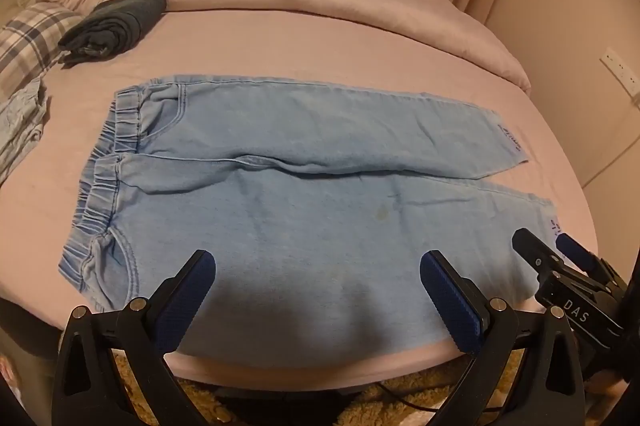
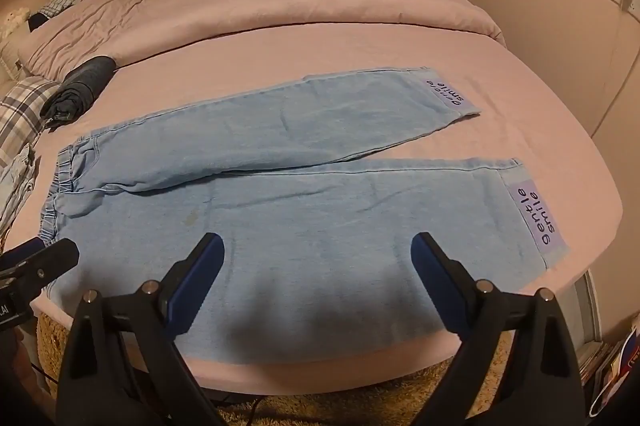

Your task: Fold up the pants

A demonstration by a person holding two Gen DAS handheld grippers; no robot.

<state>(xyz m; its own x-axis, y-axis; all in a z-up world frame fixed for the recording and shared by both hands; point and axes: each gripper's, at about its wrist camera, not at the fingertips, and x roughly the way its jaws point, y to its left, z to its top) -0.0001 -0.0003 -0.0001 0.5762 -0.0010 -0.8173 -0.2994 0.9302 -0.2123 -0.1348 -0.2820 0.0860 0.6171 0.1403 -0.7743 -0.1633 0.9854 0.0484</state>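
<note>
Light blue denim pants [image 1: 304, 194] lie flat and spread out on the pink bed, waistband [image 1: 104, 178] at the left, both legs running right. They also show in the right wrist view [image 2: 320, 194], with purple "gentle smile" patches [image 2: 536, 218] at the cuffs. My left gripper [image 1: 316, 266] is open and empty, above the near edge of the near leg by the hip. My right gripper [image 2: 316, 246] is open and empty, above the near leg toward the cuff. The right gripper also shows in the left wrist view [image 1: 544, 250].
A dark folded garment [image 1: 116, 22] lies at the far left of the bed [image 1: 360, 38]. A plaid pillow [image 1: 32, 34] and crumpled light cloth [image 1: 20, 122] are at the left edge. A rolled pink duvet [image 2: 320, 6] runs along the far side. A shaggy rug [image 2: 360, 402] is below.
</note>
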